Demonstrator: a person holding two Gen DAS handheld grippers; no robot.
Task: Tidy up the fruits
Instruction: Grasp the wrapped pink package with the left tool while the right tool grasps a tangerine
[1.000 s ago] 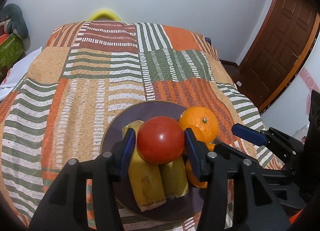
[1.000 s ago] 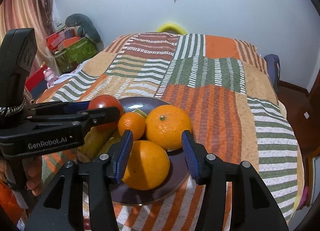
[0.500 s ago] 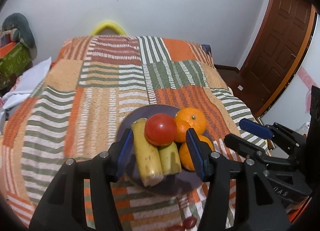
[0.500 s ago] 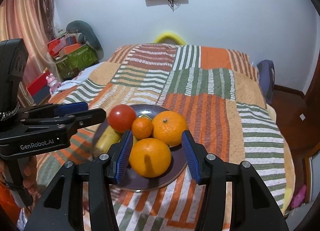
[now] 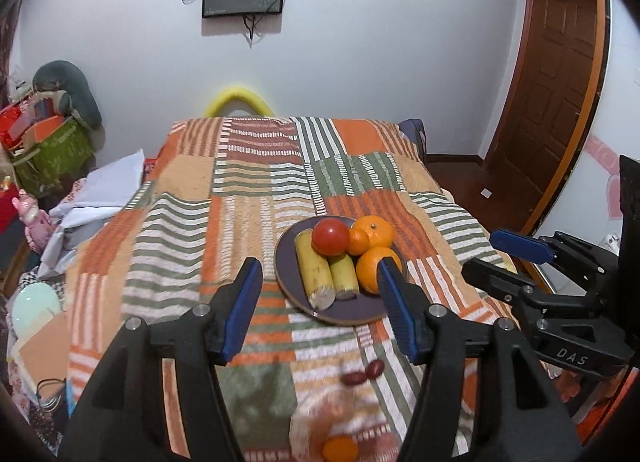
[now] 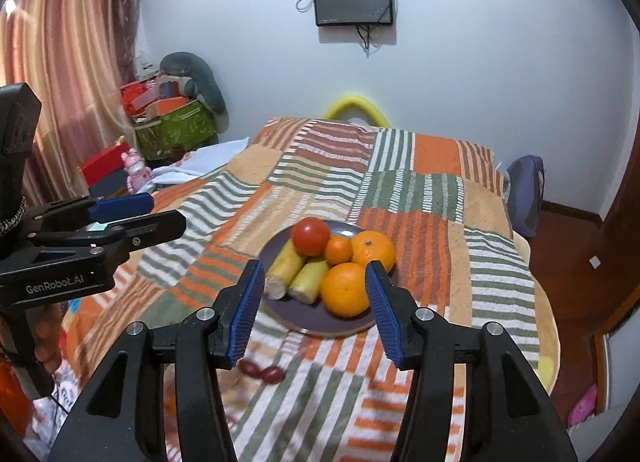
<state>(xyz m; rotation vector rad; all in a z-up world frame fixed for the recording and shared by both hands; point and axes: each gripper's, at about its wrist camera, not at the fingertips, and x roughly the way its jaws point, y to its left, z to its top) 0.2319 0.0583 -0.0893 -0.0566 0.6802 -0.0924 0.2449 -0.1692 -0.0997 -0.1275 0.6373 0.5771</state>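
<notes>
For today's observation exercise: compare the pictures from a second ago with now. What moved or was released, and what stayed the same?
The left gripper let go of the tomato and drew back, open. The right gripper drew back too, still open. The plate, bananas and oranges stayed put.

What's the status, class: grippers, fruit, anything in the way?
Left gripper open, empty. Right gripper open, empty. Tomato on bananas, plate. Two dark fruits loose on bedspread.

Even indoor light, no glare, soft shadows; heavy fisheye bending with black vignette at corners, motion blur on the bedspread [image 5: 256,221] toward 6 o'clock.
</notes>
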